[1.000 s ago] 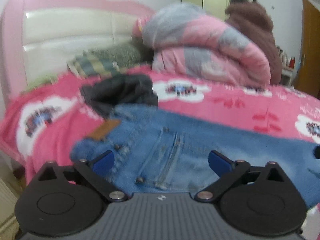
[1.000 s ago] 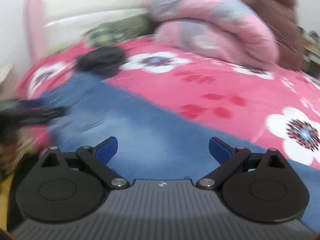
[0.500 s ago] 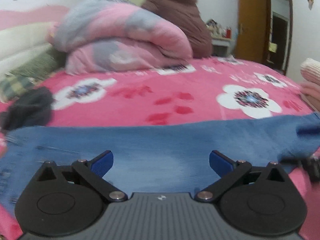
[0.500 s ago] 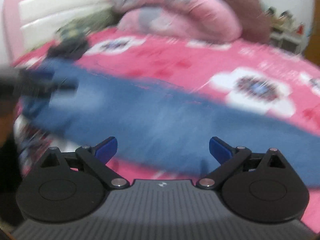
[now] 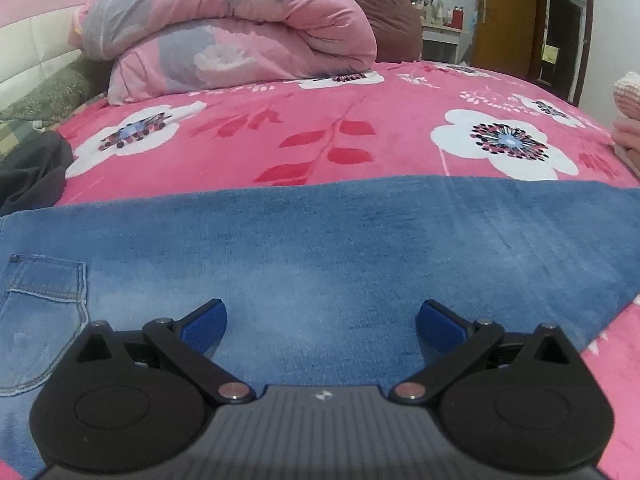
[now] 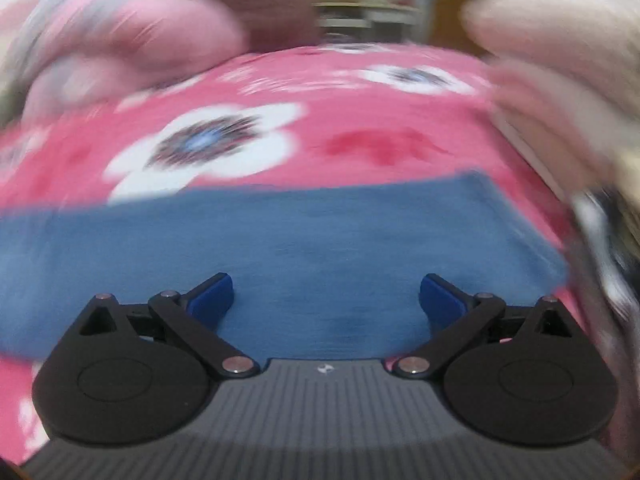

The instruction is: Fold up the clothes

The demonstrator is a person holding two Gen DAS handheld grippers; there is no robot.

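Note:
Blue jeans (image 5: 320,252) lie flat across the pink flowered bedspread (image 5: 320,132), a back pocket (image 5: 40,312) showing at the lower left of the left wrist view. My left gripper (image 5: 320,324) hovers open over the middle of the legs, nothing between its blue pads. The right wrist view is motion-blurred: the jeans' leg end (image 6: 320,248) stretches across it, its hem corner at the right. My right gripper (image 6: 326,300) is open above that denim and holds nothing.
A rolled pink and grey quilt (image 5: 232,28) and a brown blanket (image 5: 384,4) sit at the back of the bed. A dark garment (image 5: 32,168) lies at the left. A pale knit sleeve and hand (image 5: 628,120) show at the right edge. A wooden door (image 5: 508,16) stands behind.
Both grippers have swept rightward along the jeans, from the waistband end toward the leg end. The left view has steadied over mid-leg; the right view now reaches the hem. Both stayed open.

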